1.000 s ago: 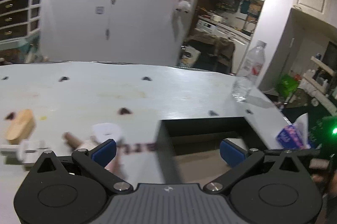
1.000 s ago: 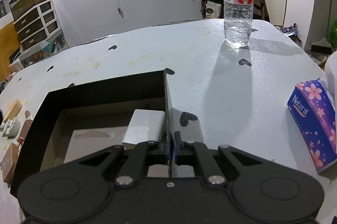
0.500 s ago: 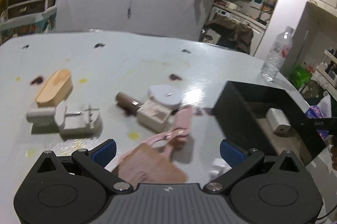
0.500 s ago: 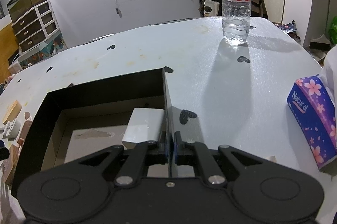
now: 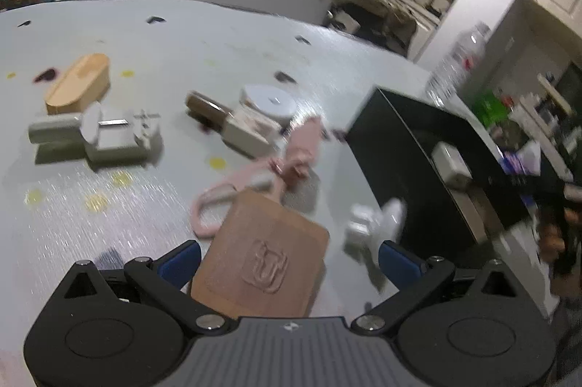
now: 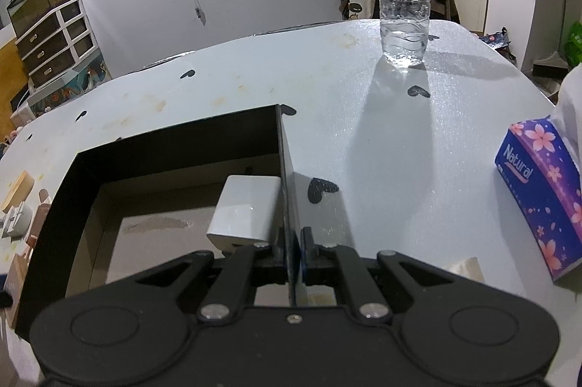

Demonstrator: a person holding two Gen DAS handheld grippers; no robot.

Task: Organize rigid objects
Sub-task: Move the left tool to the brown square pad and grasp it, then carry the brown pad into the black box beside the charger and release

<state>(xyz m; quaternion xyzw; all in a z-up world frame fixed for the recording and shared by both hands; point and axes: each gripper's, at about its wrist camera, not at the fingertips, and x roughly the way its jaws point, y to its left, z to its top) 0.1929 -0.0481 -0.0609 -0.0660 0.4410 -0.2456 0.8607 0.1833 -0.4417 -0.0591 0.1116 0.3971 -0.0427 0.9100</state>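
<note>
1. Left gripper (image 5: pixel 289 256): fingers spread wide, gripping nothing; brown embossed case (image 5: pixel 260 258) lies on the table (image 5: pixel 182 34) between them.
2. Right gripper (image 6: pixel 293 250): pinched tight on the right wall of the black box (image 6: pixel 174 147); white block (image 6: pixel 247 212) inside, just left of the fingers.

The left gripper (image 5: pixel 289 258) has a ribbed grey centre plate bearing a small pale mark, flanked by two black round housings, each with a shallow circular recess. Black linkage arms with triangular cut-outs and silver screw heads run forward to its blue finger pads (image 5: pixel 180 259). The right gripper (image 6: pixel 293 254) is matt black throughout, with the same paired round housings, cut-out arms and silver screws, a small screw at its centre and a blue edge on its pads.
</note>
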